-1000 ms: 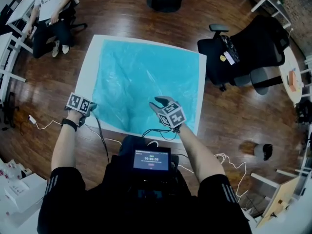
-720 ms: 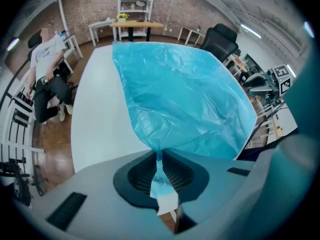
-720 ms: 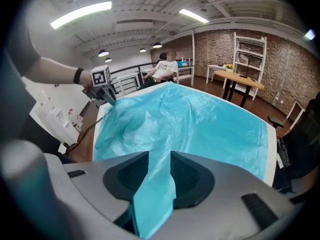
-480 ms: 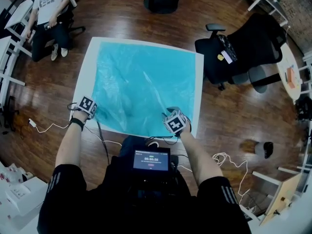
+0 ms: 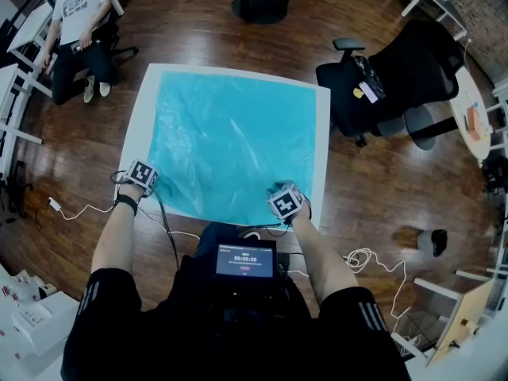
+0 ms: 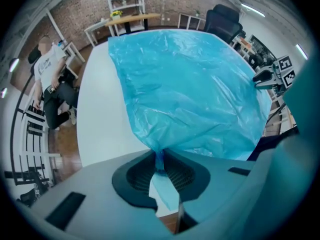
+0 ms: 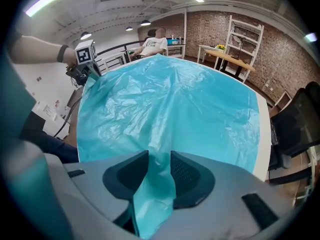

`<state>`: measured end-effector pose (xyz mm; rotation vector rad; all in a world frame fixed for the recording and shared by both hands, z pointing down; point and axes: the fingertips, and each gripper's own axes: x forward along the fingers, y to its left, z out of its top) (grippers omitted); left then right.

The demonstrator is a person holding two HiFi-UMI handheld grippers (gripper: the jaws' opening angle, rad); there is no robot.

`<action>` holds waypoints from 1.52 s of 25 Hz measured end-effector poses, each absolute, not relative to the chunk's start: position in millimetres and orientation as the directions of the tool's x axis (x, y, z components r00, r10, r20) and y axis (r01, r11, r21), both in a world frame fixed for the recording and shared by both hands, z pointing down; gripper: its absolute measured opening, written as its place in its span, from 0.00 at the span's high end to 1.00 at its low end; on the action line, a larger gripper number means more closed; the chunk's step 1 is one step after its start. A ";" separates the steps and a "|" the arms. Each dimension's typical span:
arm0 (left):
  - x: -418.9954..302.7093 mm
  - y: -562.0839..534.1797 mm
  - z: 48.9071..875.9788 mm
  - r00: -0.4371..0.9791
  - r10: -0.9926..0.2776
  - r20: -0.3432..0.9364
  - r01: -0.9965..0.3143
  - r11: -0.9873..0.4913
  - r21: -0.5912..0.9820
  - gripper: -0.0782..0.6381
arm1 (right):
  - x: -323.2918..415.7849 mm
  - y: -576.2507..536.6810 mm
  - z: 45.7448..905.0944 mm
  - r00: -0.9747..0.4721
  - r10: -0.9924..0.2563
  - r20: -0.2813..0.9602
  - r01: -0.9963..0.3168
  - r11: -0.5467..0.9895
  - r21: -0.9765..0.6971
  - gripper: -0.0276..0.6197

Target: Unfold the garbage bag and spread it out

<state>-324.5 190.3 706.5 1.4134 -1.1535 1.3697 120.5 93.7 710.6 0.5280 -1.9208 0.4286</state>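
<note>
Stands at the near edge of the white surface (image 5: 139,133) with a gripper in each hand. Pinches the near left corner of the garbage bag (image 5: 230,145) in the left gripper (image 5: 146,184), jaws narrow and pressed on a thin twist of blue film. Grips the near right corner in the right gripper (image 5: 279,190), jaws set wider around a thicker bunch of the same film (pads touching it on both sides, seen along that gripper). Holds both grippers pointing downward at the near edge of the surface, well apart, one by each near corner.

Has the bag opened into one broad blue sheet over most of the surface, wrinkled and slightly billowed toward the middle, reaching close to the far edge. Leaves a bare white strip along the left edge and narrower ones along the right and far edges.

Carries a small lit screen (image 5: 246,260) at the chest. Around the surface: dark wooden floor (image 5: 198,22), a black office chair (image 5: 397,78) beyond the right edge and apart from it, and a seated person (image 5: 79,22) past the far left corner.
</note>
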 end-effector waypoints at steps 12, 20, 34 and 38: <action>-344.2 199.3 686.7 -0.051 -0.096 0.994 -0.980 -0.187 -0.068 0.60 | 121.5 92.7 711.5 -0.362 -0.175 0.916 -0.562 0.825 -0.064 0.69; -350.6 213.2 667.3 -0.074 -0.173 0.982 -0.986 -0.138 -0.098 0.58 | 121.1 88.4 707.6 -0.361 -0.196 0.912 -0.555 0.831 -0.041 0.68; -306.4 194.8 629.9 0.044 -0.446 0.894 -0.995 -0.103 -0.002 0.58 | 123.5 91.7 707.8 -0.344 -0.203 0.917 -0.599 0.800 -0.047 0.68; -294.2 180.7 637.5 0.128 -0.499 0.857 -0.991 -0.039 0.125 0.58 | 121.6 92.1 709.2 -0.336 -0.196 0.921 -0.617 0.785 -0.058 0.68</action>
